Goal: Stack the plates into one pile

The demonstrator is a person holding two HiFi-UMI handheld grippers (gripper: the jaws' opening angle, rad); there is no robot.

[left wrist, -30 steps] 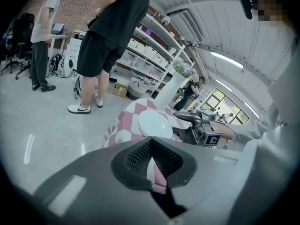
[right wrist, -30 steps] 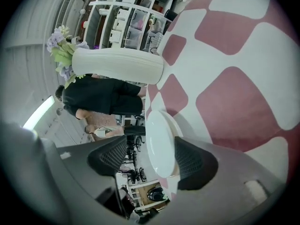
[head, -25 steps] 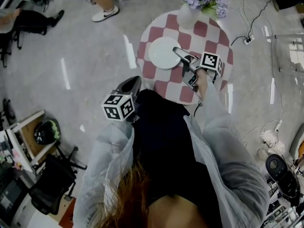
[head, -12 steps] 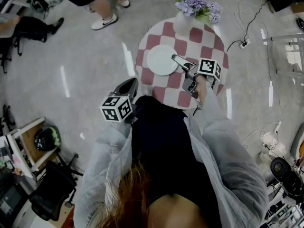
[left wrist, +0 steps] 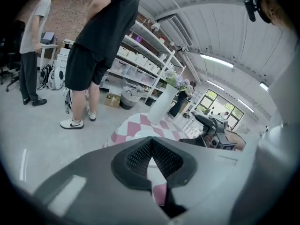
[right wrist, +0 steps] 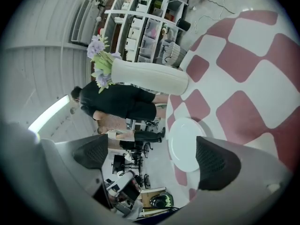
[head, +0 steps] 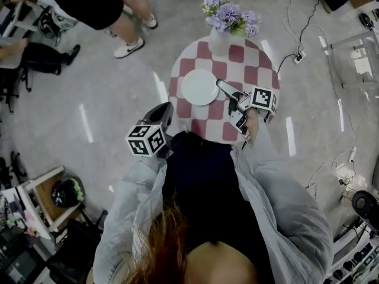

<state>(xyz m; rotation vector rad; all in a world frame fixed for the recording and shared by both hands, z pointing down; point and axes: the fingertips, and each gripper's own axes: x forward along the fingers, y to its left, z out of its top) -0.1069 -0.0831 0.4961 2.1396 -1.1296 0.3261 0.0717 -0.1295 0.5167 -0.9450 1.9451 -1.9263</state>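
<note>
1. I see the plates point(head: 199, 87) on the checked bench point(head: 251, 70), just my side of the vase point(head: 218, 40).
2. Right hand-held gripper point(right wrist: 154, 157), beside them: jaws just opened wide, empty.
3. Left hand-held gripper point(left wrist: 152, 159), well back from the vase: jaws together.

Table point(head: 249, 70) dead ahead of the person, and the plate pile point(head: 199, 87) lies on its left half. Behind the pile, at the table's far edge, stands the vase point(head: 220, 40). Right gripper point(head: 227, 99) hangs over the table just right of the pile, apart from it. Left gripper point(head: 161, 112) sits off the table's near-left edge, over the floor point(head: 106, 99). A bystander point(head: 100, 2) stands beyond, far left. A power strip point(head: 299, 56) lies on the floor, far right.
</note>
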